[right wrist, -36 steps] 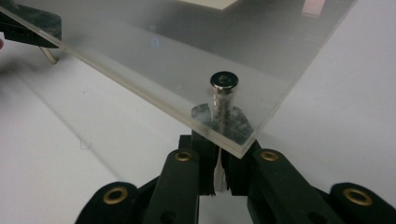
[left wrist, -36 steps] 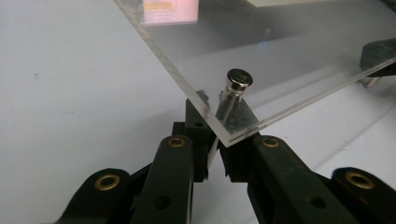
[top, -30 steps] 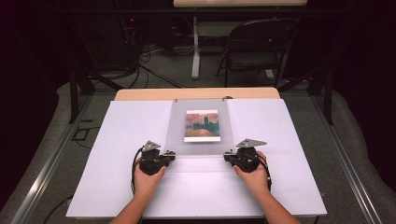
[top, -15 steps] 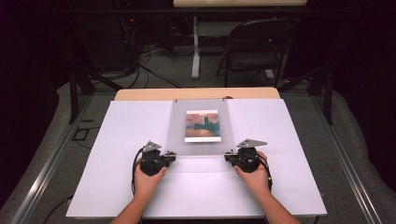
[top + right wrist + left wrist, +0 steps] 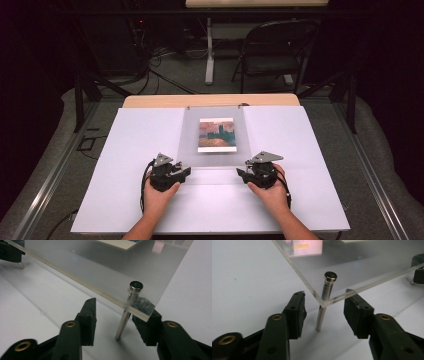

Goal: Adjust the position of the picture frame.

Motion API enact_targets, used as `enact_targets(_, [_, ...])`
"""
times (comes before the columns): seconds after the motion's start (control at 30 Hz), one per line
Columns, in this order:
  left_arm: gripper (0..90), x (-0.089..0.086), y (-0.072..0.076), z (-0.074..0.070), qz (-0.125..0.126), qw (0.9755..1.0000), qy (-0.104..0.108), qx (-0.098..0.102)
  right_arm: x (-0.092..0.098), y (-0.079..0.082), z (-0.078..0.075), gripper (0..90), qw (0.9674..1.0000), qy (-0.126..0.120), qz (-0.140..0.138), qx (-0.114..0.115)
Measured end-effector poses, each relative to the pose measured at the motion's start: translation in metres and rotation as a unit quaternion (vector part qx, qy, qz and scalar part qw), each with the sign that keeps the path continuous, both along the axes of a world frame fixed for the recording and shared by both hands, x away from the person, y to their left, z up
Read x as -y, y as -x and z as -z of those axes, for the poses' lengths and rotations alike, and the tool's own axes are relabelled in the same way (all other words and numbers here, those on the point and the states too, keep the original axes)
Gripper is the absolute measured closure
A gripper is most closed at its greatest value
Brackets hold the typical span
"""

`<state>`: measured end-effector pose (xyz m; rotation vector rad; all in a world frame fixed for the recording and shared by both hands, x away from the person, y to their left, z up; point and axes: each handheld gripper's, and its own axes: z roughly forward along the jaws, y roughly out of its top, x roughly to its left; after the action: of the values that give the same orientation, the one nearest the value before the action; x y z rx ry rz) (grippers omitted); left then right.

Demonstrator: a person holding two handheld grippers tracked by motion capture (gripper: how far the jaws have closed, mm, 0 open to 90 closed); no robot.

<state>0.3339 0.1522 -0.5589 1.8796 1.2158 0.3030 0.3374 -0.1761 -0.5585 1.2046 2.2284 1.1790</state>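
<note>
While both hands rest low on the white bench [image 5: 125, 150], the clear acrylic sheet [image 5: 192, 145] lies at the bench's middle, raised off the surface on slim metal posts, with a small painted picture [image 5: 216, 135] showing through it near its far half. Left claw [image 5: 186, 171] sits at the sheet's near left corner; its jaws have just been opening and now stand apart, one on either side of the corner. Seen in the left gripper view, the left post [image 5: 325, 302] stands upright between the two black pads [image 5: 297, 312], touching neither, its round cap seen through the plate and its foot on the bench. Right claw [image 5: 241, 173] sits at the near right corner; its jaws too have just been opening and stand apart. Seen in the right gripper view, the right post [image 5: 126, 318] rises between the pads [image 5: 88, 320], clear of the left-hand one; the right-hand pad lies partly behind the sheet's edge, so contact there appears absent but cannot be fixed with certainty. Each hand [image 5: 157, 197] grips its tool body from behind, and a grey three-cornered plate tops each tool. Beyond the bench stands a dark folding chair [image 5: 272, 55].
</note>
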Motion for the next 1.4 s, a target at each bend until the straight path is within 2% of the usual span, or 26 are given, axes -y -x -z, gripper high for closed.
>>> enact_targets(0.03, [46.3,0.0,0.0,0.0,0.0,1.0,0.0,0.0,0.0,0.0,0.0,50.7,1.0,0.0,0.0,0.0])
enact_targets(0.13, [44.6,0.001,0.004,-0.001,0.002,1.0,-0.007,-0.004,0.001,0.003,-0.001,46.7,0.9999,0.01,0.001,-0.004])
enact_targets(0.3, [38.4,-0.001,0.011,-0.008,0.018,0.9996,-0.018,-0.012,0.011,0.013,-0.007,44.0,0.9994,0.018,-0.004,-0.03])
enact_targets(0.4, [38.1,-0.004,0.017,-0.014,0.024,0.9995,-0.021,-0.006,0.015,0.018,-0.009,43.1,0.9992,0.023,0.0,-0.032])
enact_targets(0.57, [37.8,-0.01,0.028,-0.023,0.042,0.999,-0.017,0.007,0.029,0.03,-0.018,44.7,0.9996,0.005,0.003,-0.029])
enact_targets(0.63, [38.6,-0.014,0.033,-0.025,0.046,0.9986,-0.015,0.02,0.033,0.034,-0.02,45.1,0.9995,-0.003,-0.002,-0.031])
enact_targets(0.67, [37.5,-0.017,0.038,-0.026,0.044,0.9981,-0.023,0.037,0.036,0.038,-0.022,46.2,0.9996,0.003,-0.006,-0.026])
enact_targets(0.73, [37.2,-0.02,0.04,-0.027,0.042,0.9982,-0.023,0.036,0.037,0.04,-0.023,46.4,0.9997,0.004,-0.009,-0.022])
enact_targets(0.9, [34.0,-0.03,0.045,-0.029,0.03,0.9988,-0.004,0.039,0.044,0.049,-0.025,43.7,0.9999,0.001,-0.011,-0.002])
enact_targets(0.97, [33.1,-0.035,0.047,-0.029,0.025,0.9986,0.005,0.046,0.047,0.051,-0.027,43.0,0.9999,0.002,-0.01,-0.004])
enact_targets(1.23, [31.2,-0.044,0.047,-0.029,0.03,0.9985,0.006,0.046,0.059,0.052,-0.032,42.4,0.9995,-0.031,-0.001,-0.006])
enact_targets(1.3, [31.3,-0.045,0.046,-0.029,0.028,0.9986,0.008,0.045,0.06,0.052,-0.031,40.4,0.9995,-0.031,0.008,-0.002])
enact_targets(1.4, [31.3,-0.046,0.045,-0.031,0.029,0.9987,0.01,0.042,0.06,0.051,-0.029,38.9,0.9994,-0.031,0.008,-0.012])
